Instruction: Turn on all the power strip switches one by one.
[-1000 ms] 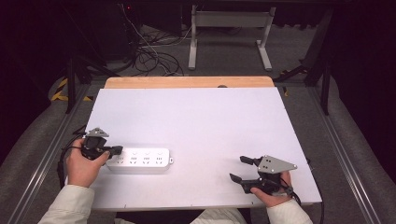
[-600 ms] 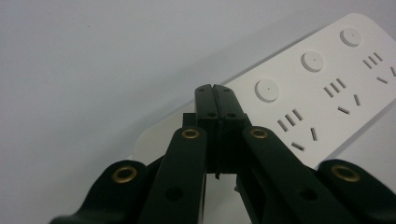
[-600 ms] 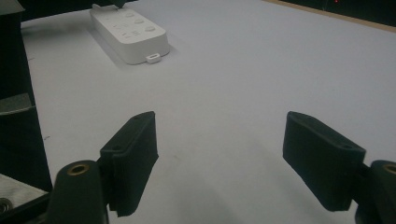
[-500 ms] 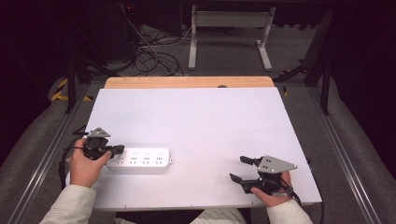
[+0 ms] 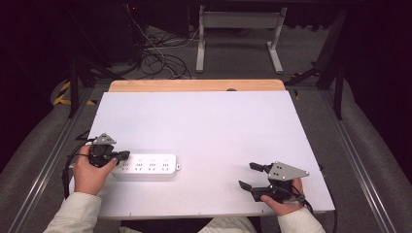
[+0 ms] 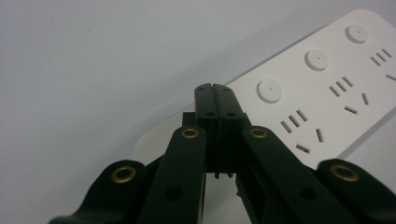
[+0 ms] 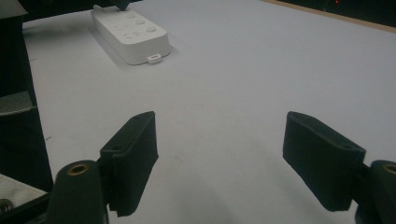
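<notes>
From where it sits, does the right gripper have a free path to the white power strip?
Probably yes: bare white table lies between the open right gripper and the white rectangular power strip.

We wear pale cream sleeves on both forearms. Our left claw (image 5: 122, 155) is black, with brass-ringed pivot holes along its linkage arms, small screw holes in its pads and a dark cable trailing behind. Our right claw (image 5: 252, 175) is black too, topped by a grey three-cornered plate dotted with screws.
</notes>
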{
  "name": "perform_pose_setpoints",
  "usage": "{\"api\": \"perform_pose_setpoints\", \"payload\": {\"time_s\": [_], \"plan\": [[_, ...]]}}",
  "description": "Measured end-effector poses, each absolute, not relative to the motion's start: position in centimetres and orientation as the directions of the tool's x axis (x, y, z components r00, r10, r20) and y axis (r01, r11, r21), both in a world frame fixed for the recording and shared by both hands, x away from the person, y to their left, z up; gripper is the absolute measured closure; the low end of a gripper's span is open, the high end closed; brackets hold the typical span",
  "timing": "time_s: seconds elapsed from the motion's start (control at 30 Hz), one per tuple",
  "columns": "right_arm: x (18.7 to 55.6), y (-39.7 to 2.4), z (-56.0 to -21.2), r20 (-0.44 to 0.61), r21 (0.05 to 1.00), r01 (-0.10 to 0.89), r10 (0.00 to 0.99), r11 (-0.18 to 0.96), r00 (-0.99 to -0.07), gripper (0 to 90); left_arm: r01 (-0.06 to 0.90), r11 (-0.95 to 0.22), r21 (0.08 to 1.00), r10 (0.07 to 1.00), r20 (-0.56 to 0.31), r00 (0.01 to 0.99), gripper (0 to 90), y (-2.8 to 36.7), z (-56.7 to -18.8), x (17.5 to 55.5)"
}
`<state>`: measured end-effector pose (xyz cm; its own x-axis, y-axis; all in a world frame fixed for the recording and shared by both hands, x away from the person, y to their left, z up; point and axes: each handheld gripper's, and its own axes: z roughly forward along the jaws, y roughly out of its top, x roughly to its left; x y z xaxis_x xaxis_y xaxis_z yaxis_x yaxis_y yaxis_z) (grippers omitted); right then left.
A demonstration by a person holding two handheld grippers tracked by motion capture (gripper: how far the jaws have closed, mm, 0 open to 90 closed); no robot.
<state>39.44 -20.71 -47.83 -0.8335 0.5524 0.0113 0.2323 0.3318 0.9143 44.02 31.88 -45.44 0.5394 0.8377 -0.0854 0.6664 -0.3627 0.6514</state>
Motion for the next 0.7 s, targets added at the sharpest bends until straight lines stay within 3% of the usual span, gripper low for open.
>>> {"api": "perform_pose_setpoints", "payload": {"time_s": [0.27,0.7], "plan": [[39.43,-20.69,-47.87,0.014,0.913,0.236,0.552,0.333,-0.834,26.7,0.675,-0.365,0.642,0.844,-0.078,0.53,90.0,31.62,-45.39,43.9],[39.38,-20.77,-47.85,0.013,0.914,0.233,0.549,0.333,-0.836,26.6,0.688,-0.321,0.651,0.838,-0.143,0.527,90.0,31.62,-45.66,43.74]]}}
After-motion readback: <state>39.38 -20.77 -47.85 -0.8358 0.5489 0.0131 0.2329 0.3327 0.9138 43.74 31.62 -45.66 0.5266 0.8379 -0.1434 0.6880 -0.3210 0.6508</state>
